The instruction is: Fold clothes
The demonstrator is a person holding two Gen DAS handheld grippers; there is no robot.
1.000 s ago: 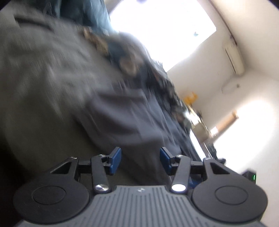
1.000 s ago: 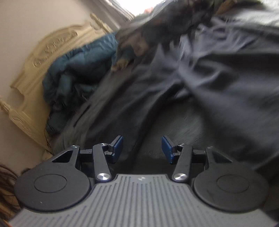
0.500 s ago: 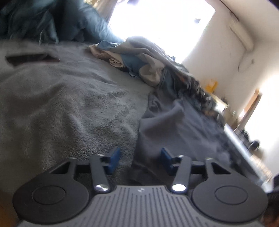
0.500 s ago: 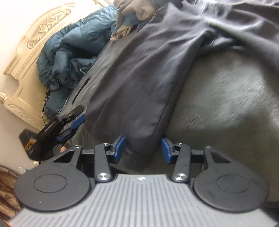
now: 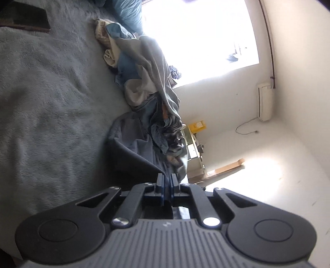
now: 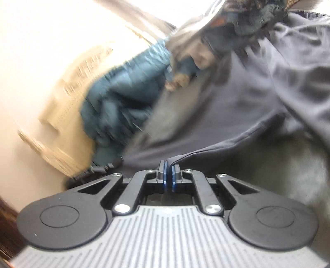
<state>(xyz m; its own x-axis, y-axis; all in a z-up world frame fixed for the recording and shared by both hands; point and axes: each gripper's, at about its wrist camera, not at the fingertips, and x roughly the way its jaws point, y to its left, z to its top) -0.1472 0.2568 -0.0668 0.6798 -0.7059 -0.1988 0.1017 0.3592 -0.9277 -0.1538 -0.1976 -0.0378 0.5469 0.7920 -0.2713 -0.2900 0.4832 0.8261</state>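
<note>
Now both my tongs are clenched on the same dark grey garment [image 5: 132, 158], each on its edge. My left tongs [image 5: 167, 181] have just been closing, and a corner of the cloth is pinched between the blue pads [image 5: 163, 191]; from there the fabric runs away in a tight fold toward the pile of clothes [image 5: 148, 82]. My right tongs [image 6: 168, 175] have also just been closing, and the hem of the garment [image 6: 237, 115] sits between their pads; the cloth spreads from them upward and to the right in soft folds. The right wrist view is blurred, so I cannot tell small details there.

The garment lies partly on the bed, over a grey fluffy blanket [image 5: 51, 107], and its near edge is lifted off the blanket at both grips. The far part of it reaches the pile, where I see light grey, beige and blue pieces mixed together. Behind the pile there is a bright window [image 5: 198, 39]. On the white wall at the right hangs an air conditioner [image 5: 265, 101], with a cable hanging below it. A yellow box [image 5: 198, 125] stands near the foot of the wall, beside the end of the pile.

In the right wrist view a teal quilted duvet [image 6: 121, 96] is bunched against a cream carved headboard [image 6: 68, 115], at the left of the garment. A dark flat thing [image 5: 24, 19] lies on the blanket in the far corner of the left wrist view; I cannot tell what it is.
</note>
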